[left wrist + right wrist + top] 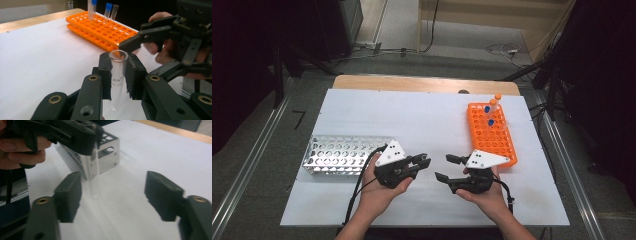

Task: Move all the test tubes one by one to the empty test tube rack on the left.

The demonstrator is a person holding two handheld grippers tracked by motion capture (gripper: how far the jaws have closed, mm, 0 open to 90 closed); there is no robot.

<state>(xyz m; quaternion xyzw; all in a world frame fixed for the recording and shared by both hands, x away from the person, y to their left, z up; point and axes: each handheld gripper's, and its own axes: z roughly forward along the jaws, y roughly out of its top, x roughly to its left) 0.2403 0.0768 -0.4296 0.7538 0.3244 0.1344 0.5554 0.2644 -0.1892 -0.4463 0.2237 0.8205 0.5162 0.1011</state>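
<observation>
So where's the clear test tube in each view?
High view: hidden in the left gripper's jaws, lower centre.
Left gripper view: clear test tube upright, clamped at centre.
Right gripper view: hanging at upper centre.
Shared landmark: silver rack.

The tube rack on the right is bright orange, and two tubes in it wear blue caps. The other rack is shiny silver metal dotted with round holes. The held test tube is clear glass with tiny dark print. Both grippers are black with brass-coloured rivets, over a white table sheet.
</observation>
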